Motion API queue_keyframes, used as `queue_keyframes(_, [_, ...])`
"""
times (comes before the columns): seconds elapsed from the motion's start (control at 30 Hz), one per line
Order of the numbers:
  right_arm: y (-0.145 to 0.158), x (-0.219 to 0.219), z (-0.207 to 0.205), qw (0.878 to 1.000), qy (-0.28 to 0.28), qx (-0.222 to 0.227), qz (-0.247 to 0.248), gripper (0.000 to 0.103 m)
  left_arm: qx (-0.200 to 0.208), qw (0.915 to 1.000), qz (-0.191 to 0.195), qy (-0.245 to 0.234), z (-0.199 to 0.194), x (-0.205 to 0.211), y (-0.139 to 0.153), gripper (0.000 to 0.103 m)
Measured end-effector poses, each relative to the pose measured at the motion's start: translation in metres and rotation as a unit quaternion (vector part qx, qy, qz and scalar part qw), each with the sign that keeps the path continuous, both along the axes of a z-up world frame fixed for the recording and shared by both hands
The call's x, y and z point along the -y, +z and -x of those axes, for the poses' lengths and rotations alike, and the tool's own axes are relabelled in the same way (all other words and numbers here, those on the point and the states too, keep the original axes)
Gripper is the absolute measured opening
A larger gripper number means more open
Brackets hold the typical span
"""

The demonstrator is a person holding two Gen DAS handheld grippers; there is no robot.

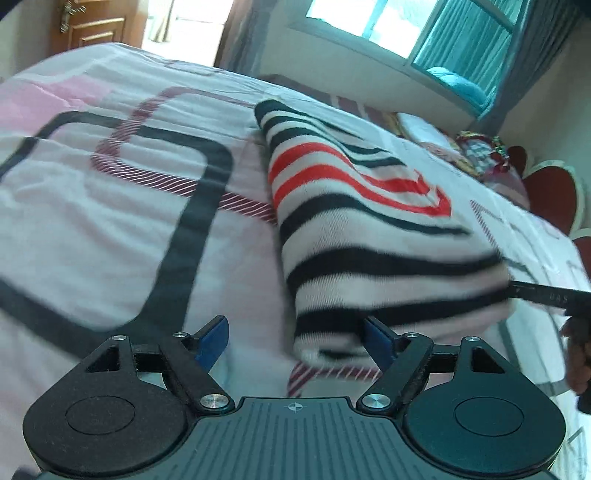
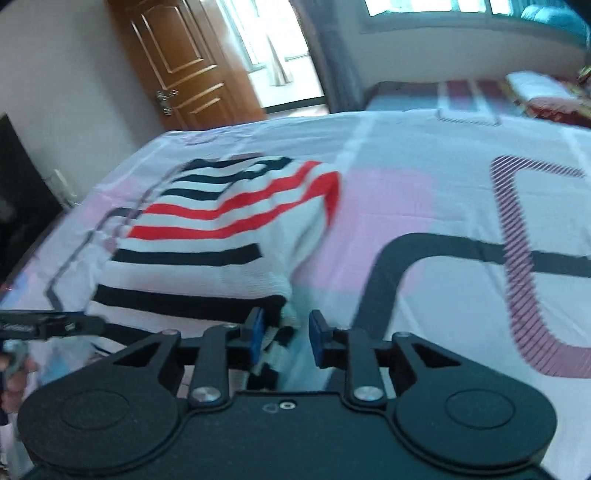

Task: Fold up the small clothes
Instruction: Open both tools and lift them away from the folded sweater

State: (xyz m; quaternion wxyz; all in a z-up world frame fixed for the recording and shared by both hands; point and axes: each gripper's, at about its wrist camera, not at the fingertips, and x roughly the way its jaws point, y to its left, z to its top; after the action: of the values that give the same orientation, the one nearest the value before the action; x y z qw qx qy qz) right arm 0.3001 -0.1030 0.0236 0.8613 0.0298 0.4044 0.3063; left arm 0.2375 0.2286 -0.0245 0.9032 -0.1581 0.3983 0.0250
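Note:
A striped garment (image 1: 362, 236), white with black and red stripes, lies folded on the bed; it also shows in the right wrist view (image 2: 221, 236). My left gripper (image 1: 295, 339) is open, its right pad at the garment's near left corner, nothing held. My right gripper (image 2: 284, 336) is open with its jaws a small way apart; the garment's near right corner lies between the pads, not clamped. The right gripper's body (image 1: 546, 295) shows at the garment's right edge in the left wrist view. The frames are motion-blurred.
The bed cover (image 1: 110, 221) is white and pink with black and striped loop patterns. Pillows and a red headboard (image 1: 546, 184) are at the far right. A wooden door (image 2: 184, 62) and a window (image 1: 443, 29) stand behind the bed.

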Motion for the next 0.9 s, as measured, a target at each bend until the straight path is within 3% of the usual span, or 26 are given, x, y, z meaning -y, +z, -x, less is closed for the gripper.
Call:
queue_keyframes(0.03, [0.001,0.0,0.003,0.999,-0.022,0.005,0.027,0.014,-0.001,0.9999,-0.011,0.002,0.009,0.003,0.004,0.078])
queue_keyframes(0.07, [0.0,0.003,0.007,0.998,-0.047,0.008,0.047,0.015,0.003,0.9996,-0.028,-0.001,0.018,0.006,0.01,0.078])
queue_keyframes(0.1, [0.003,0.012,0.013,0.998,-0.059,0.004,0.029,0.018,0.011,0.9988,-0.048,-0.003,0.031,0.013,0.018,0.079])
queue_keyframes(0.2, [0.026,0.036,0.05,0.998,-0.044,-0.005,-0.048,0.049,0.029,0.9965,-0.078,-0.002,0.064,0.029,0.04,0.081])
queue_keyframes(0.23, [0.037,0.038,0.067,0.998,-0.042,0.005,-0.05,0.069,0.041,0.9956,-0.085,0.002,0.076,0.035,0.049,0.092])
queue_keyframes(0.27, [0.049,0.04,0.087,0.997,-0.046,0.028,-0.051,0.078,0.05,0.9946,-0.091,0.004,0.087,0.041,0.058,0.1])
queue_keyframes(0.4, [0.084,0.037,0.151,0.994,-0.062,0.082,-0.038,0.088,0.083,0.9912,-0.103,0.011,0.131,0.063,0.09,0.103])
queue_keyframes(0.47, [0.094,0.033,0.176,0.992,-0.075,0.099,-0.028,0.101,0.091,0.99,-0.107,0.014,0.151,0.072,0.101,0.103])
queue_keyframes(0.63, [0.108,0.027,0.222,0.989,-0.09,0.117,-0.003,0.102,0.109,0.9857,-0.128,0.015,0.193,0.095,0.118,0.103])
queue_keyframes(0.77, [0.111,0.016,0.25,0.984,-0.093,0.142,0.044,0.102,0.114,0.9867,-0.113,0.026,0.215,0.101,0.121,0.103])
queue_keyframes(0.9, [0.118,0.016,0.271,0.982,-0.093,0.156,0.044,0.102,0.124,0.9855,-0.115,0.02,0.23,0.109,0.126,0.103])
